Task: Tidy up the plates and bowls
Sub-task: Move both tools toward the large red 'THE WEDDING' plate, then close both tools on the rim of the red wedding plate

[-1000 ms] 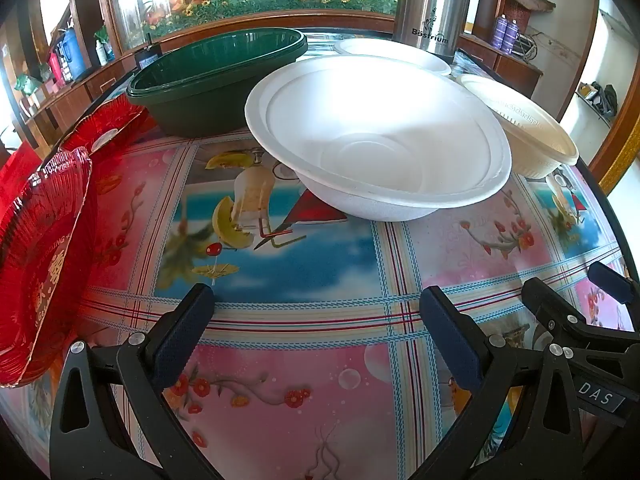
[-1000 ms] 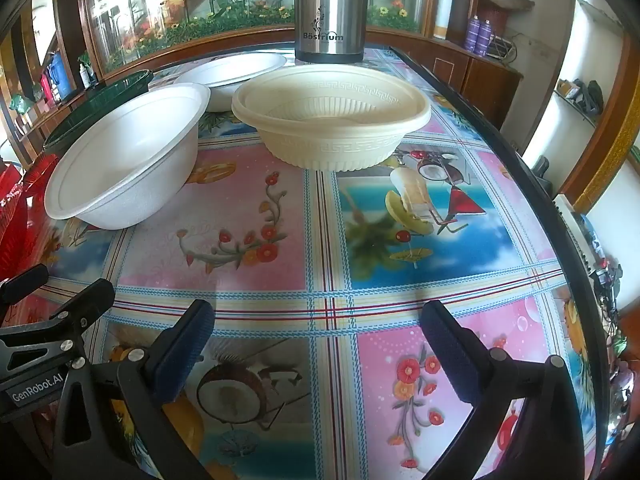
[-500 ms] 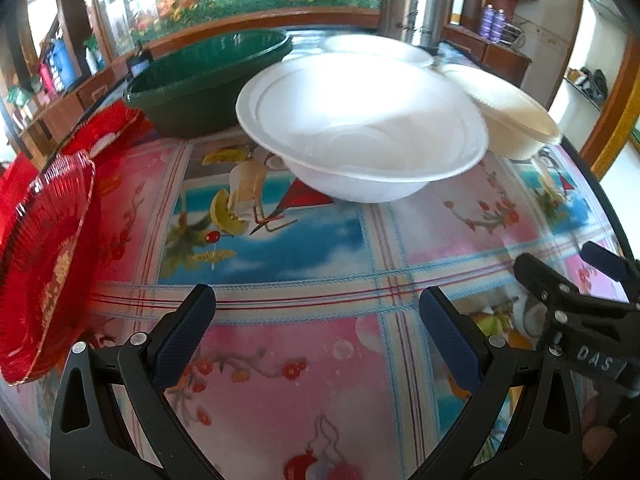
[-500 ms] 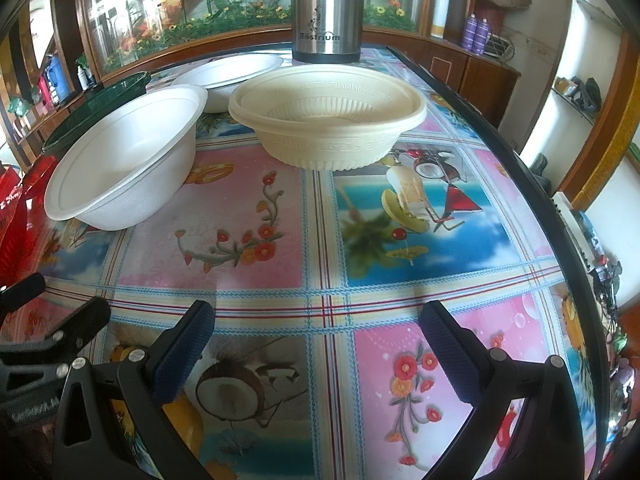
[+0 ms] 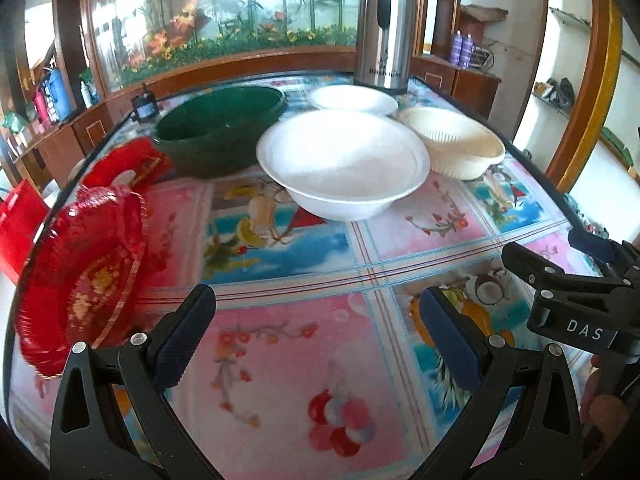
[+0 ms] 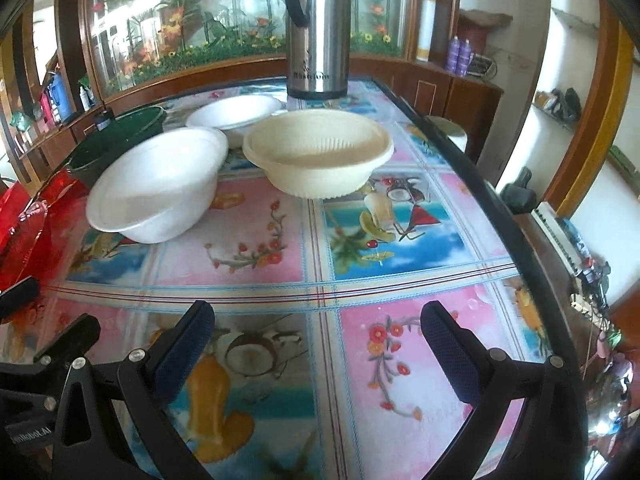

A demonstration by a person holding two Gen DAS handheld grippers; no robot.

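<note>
White and wide, the big bowl (image 5: 344, 168) sits mid-table on the flowered cloth (image 5: 280, 344). Against its right rim stands the cream bowl (image 5: 456, 144); behind it lie a smaller white bowl (image 5: 352, 98) and the steel flask (image 5: 384, 28). Just left of it is the green basin (image 5: 216, 120), and farther left the red plates (image 5: 84, 272). Nearer than the big bowl, the left gripper (image 5: 316, 332) and right gripper (image 6: 316, 340) hover with jaws spread wide, holding nothing.
</note>
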